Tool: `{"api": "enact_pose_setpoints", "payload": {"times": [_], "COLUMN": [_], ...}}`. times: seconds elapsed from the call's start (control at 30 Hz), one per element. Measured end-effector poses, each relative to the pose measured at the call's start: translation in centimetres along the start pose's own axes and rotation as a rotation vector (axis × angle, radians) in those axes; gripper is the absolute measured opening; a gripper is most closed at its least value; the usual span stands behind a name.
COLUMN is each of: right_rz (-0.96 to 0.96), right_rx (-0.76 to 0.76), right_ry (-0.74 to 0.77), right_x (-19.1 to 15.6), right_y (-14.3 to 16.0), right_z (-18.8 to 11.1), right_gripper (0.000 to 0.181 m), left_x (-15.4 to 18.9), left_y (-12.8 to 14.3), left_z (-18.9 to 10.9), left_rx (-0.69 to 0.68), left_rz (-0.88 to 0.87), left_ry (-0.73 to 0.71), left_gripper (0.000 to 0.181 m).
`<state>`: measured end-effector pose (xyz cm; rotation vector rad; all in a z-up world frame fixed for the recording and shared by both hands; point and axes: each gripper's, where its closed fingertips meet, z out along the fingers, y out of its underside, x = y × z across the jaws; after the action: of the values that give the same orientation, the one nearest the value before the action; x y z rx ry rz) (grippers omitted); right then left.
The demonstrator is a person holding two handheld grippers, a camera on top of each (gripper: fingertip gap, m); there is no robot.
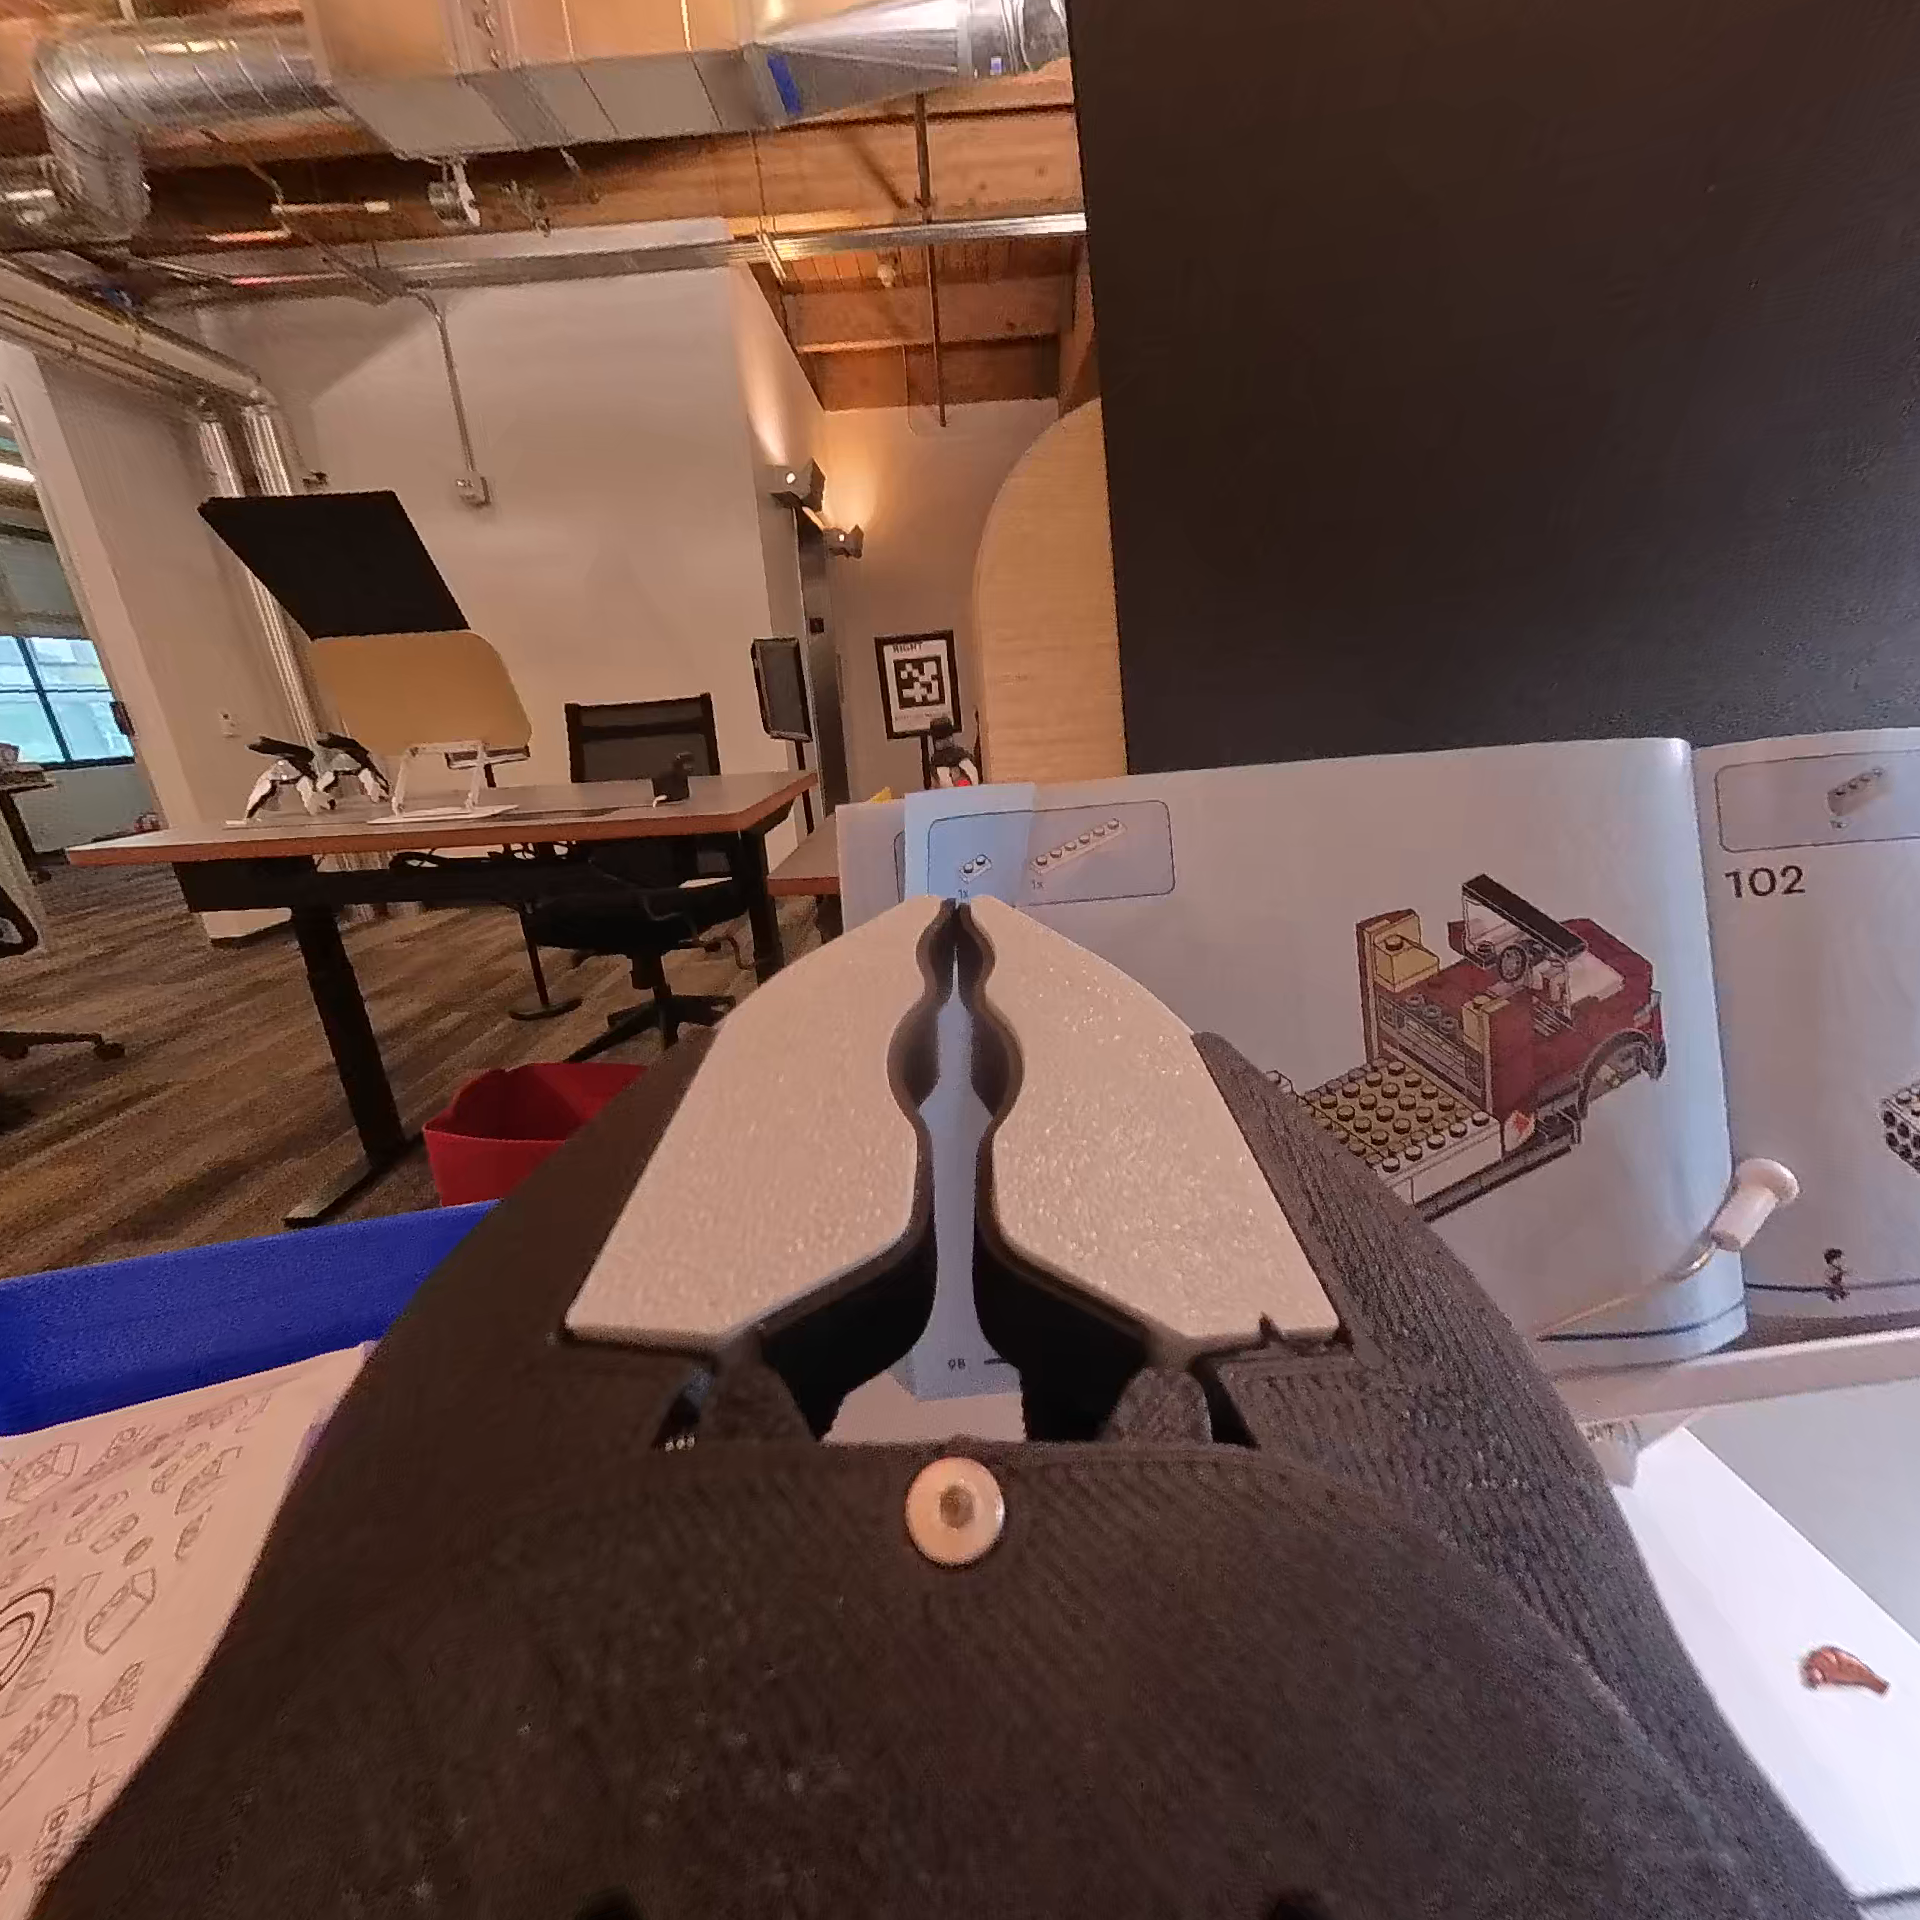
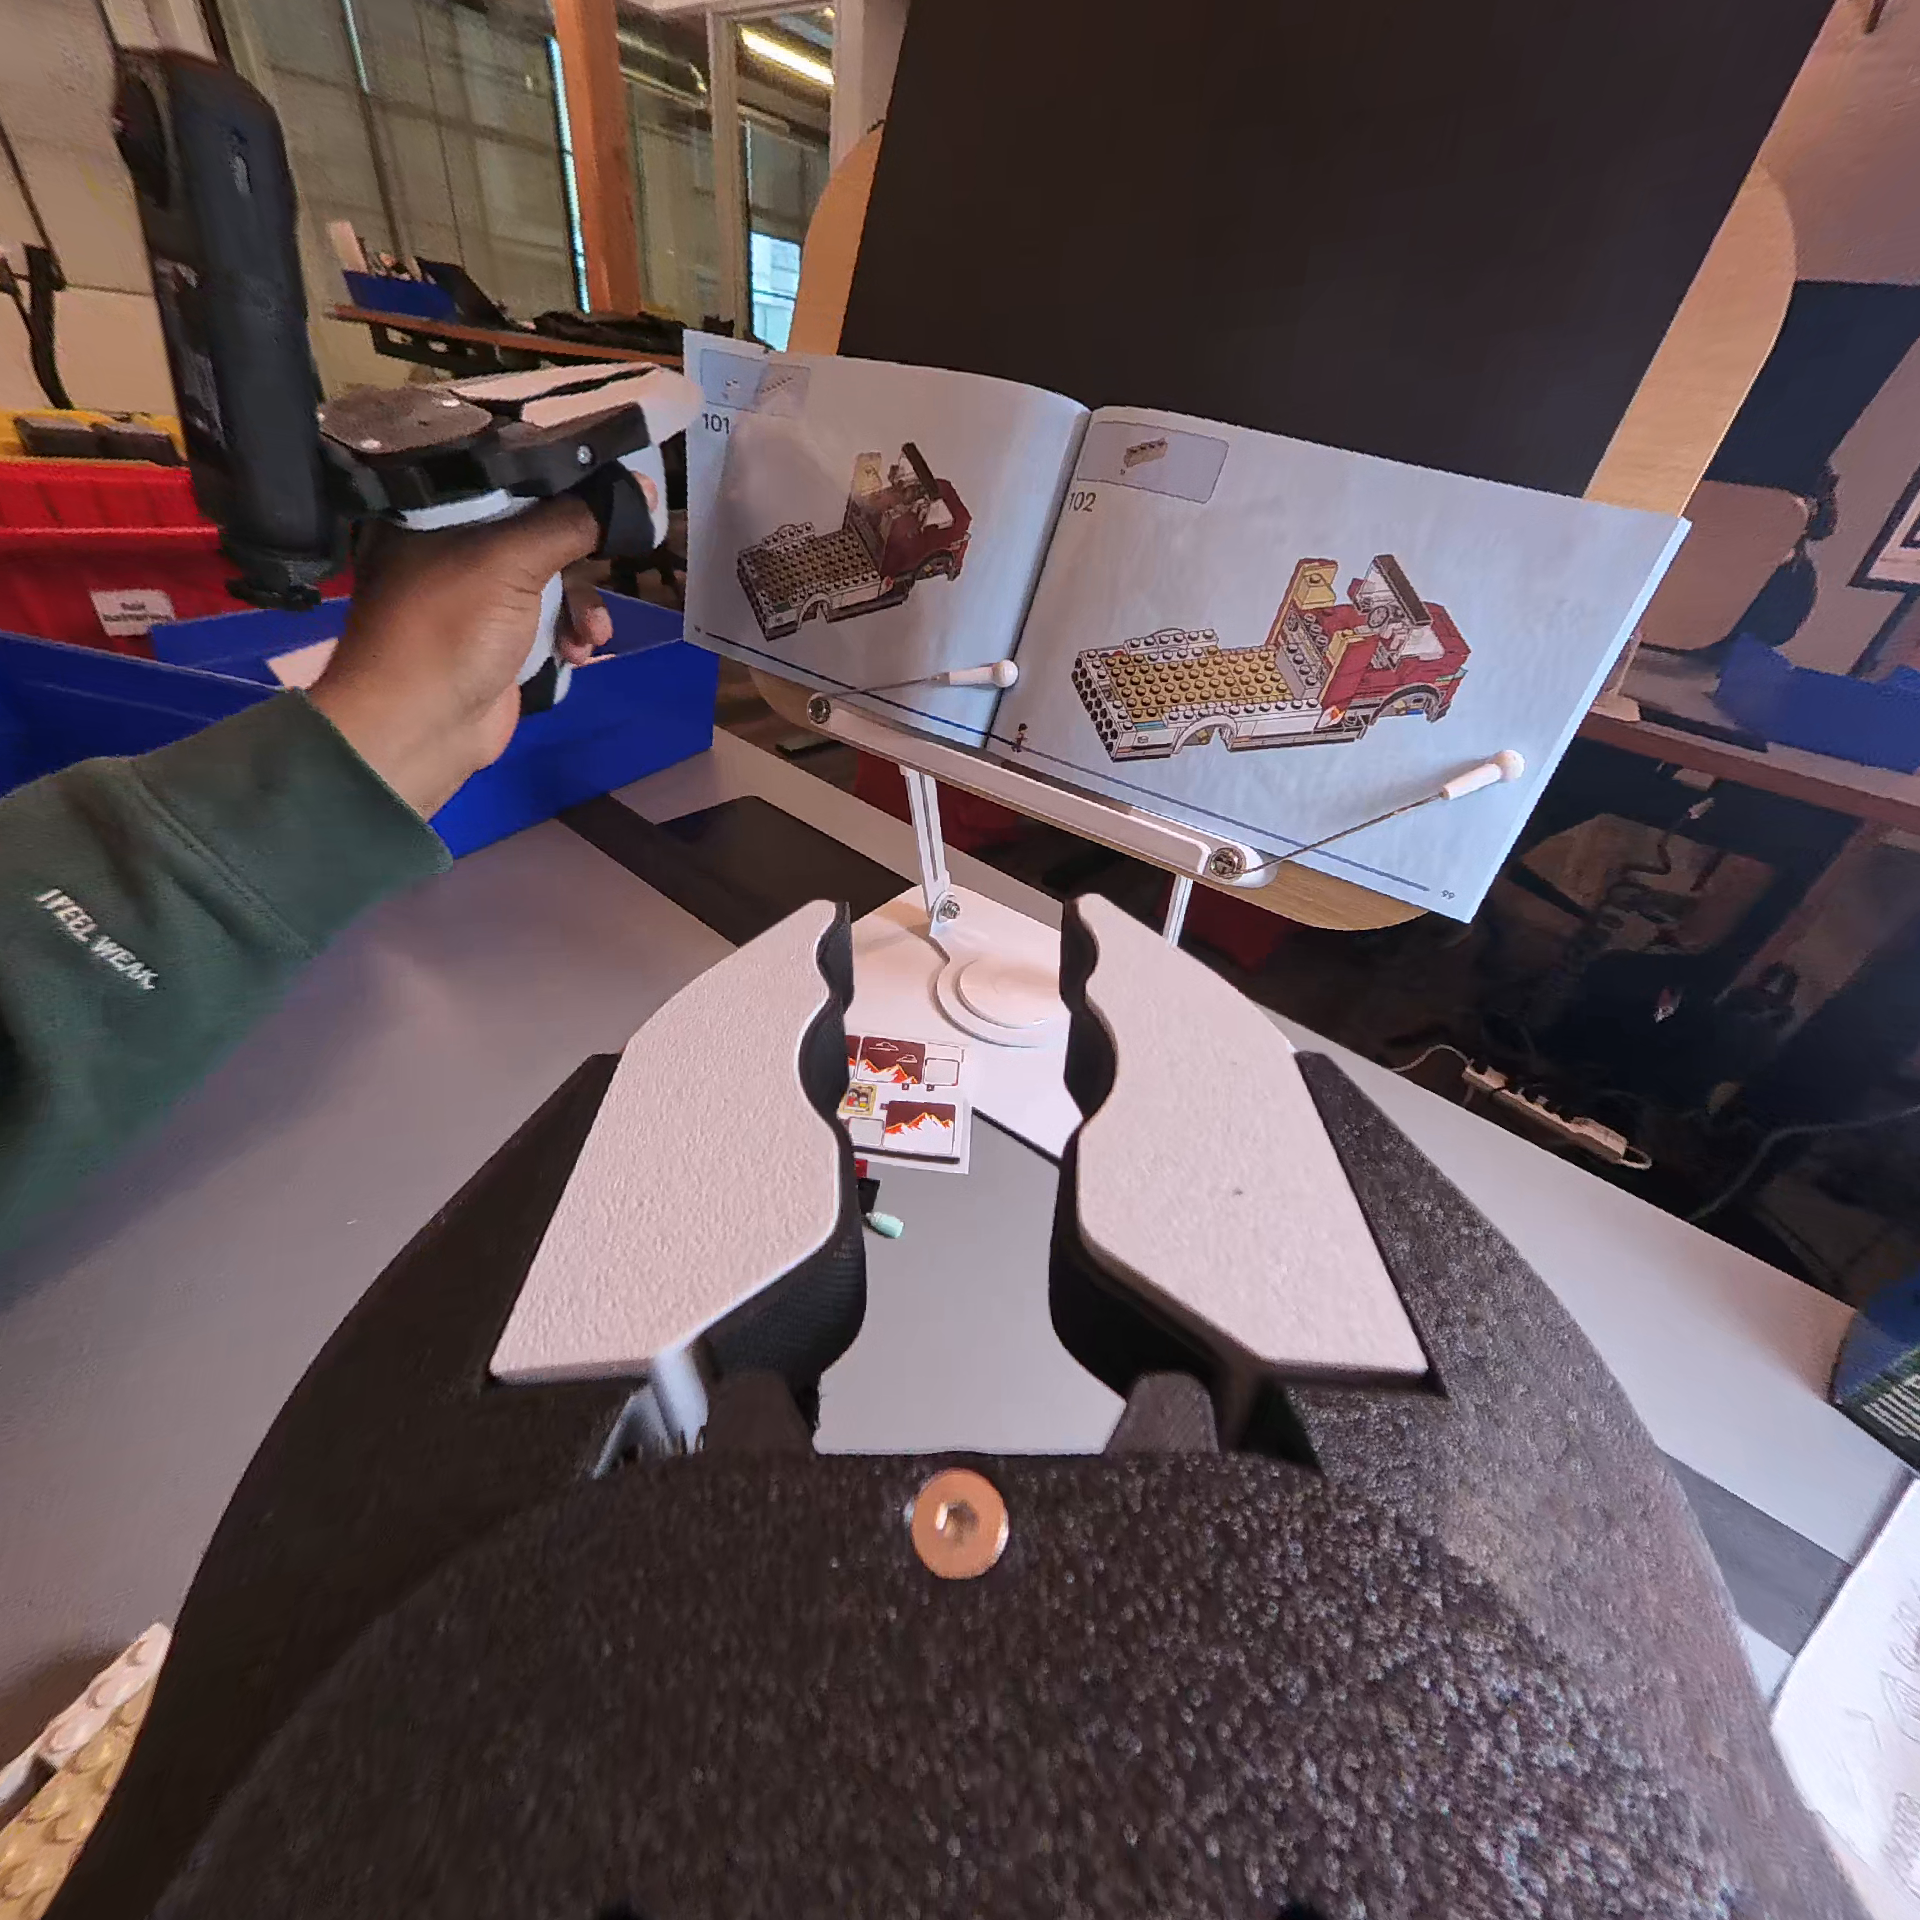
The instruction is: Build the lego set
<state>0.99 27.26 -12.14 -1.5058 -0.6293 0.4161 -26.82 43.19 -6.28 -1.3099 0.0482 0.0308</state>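
Far left, a red bin [image 2: 62,540] and two blue bins [image 2: 623,727] sit behind the grey table [image 2: 468,1039]. At the near left corner is one partly built model [image 2: 73,1756], tan and white studs up, with only a sliver showing.

A hand [image 2: 457,644] holds the left gripper [image 2: 675,400] up at the top left corner of the booklet [image 2: 1195,582]. Its fingers are together, and a pale strip of paper runs between them, so they seem clamped on that page's edge.

The booklet is open at two pages on one stand [image 2: 1039,800], its long axis left to right. Two wire holders [image 2: 977,675] pin the bottom edge, one per page. The spine lies to the right of the left fingers, so I judge a page turn would swing that way, and the left wire may snag the sheet.

The right gripper [image 2: 956,935] hangs low over the table with its fingers apart and empty. Beyond them lie one sticker sheet [image 2: 920,1112] and one small mint piece [image 2: 886,1226]. The left gripper is much nearer the booklet.
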Motion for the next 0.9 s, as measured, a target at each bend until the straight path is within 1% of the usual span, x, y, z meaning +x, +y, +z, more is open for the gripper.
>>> {"api": "enact_pose_setpoints", "payload": {"times": [0.27,0.6,0.9], "right_rz": [-0.004,-0.073,-0.051], "right_rx": [-0.003,-0.038,-0.054], "right_ry": [-0.014,-0.003,-0.014], "right_x": [-0.1,-0.4,-0.4], "right_y": [0.7,2.0,2.9], "right_z": [0.3,0.9,1.2], "right_gripper": [0.038,0.038,0.037], "left_x": [0.1,-0.1,-0.1], "left_y": [0.2,0.8,0.7], "left_z": [0.1,0.1,0.1], "left_rx": [0.019,0.006,0.009], "left_rz": [0.000,-0.004,0.003], "left_ry": [0.005,0.021,0.027], "left_gripper": [0.000,0.000,0.000]}}
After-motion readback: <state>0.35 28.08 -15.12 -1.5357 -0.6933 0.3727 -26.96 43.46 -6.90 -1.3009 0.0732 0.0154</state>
